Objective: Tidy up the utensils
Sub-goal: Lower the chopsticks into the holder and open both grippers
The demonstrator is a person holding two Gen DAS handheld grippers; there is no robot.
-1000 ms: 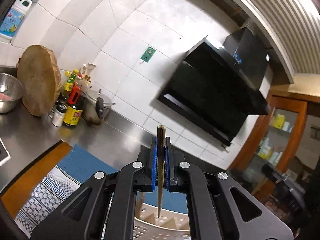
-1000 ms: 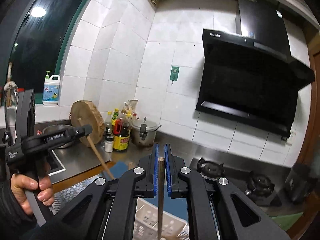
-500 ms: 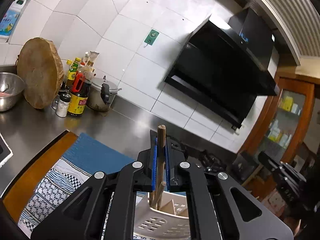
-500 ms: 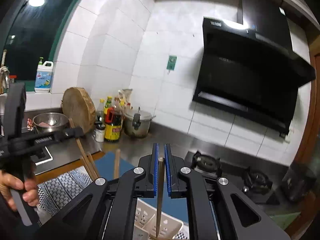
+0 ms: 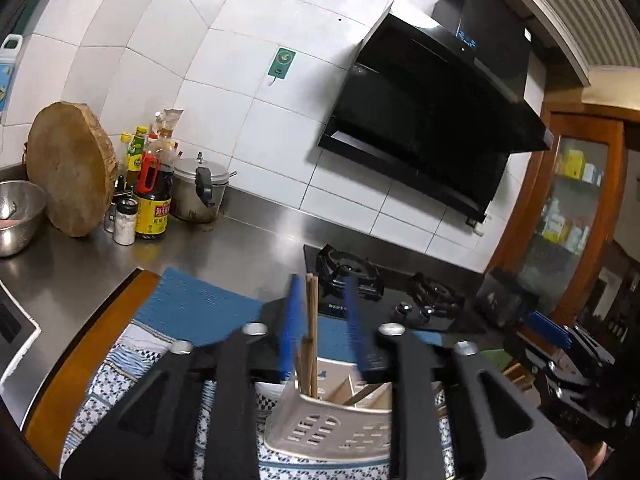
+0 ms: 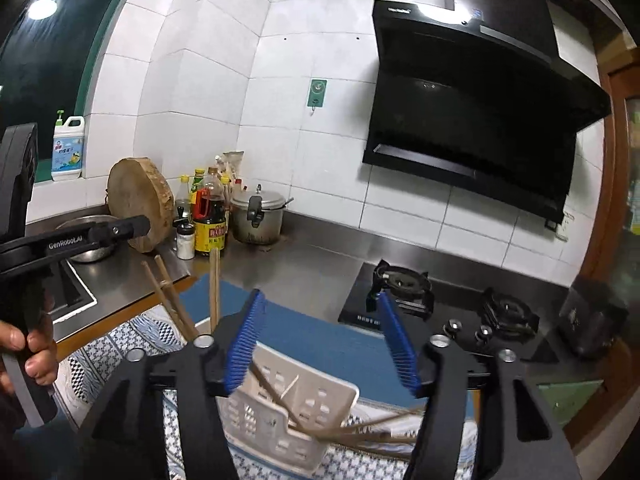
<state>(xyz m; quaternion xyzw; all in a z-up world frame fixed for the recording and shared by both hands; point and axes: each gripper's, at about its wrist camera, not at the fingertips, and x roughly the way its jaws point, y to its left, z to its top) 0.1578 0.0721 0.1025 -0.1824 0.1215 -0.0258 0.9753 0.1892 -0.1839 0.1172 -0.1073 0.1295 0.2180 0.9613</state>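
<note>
Both the left gripper (image 5: pixel 320 324) and the right gripper (image 6: pixel 320 344) are spreading their jaws, pinching nothing, while the wooden chopsticks (image 5: pixel 311 336) are standing loose in the white slotted holder (image 6: pixel 296 416) just below them.

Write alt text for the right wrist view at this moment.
The right gripper, its blue-padded jaws opening with nothing pressed between them, hovers over a white slotted utensil basket holding wooden chopsticks. Behind lie a blue mat, steel counter, gas hob and black range hood; the left gripper's handle sits in a hand.
</note>
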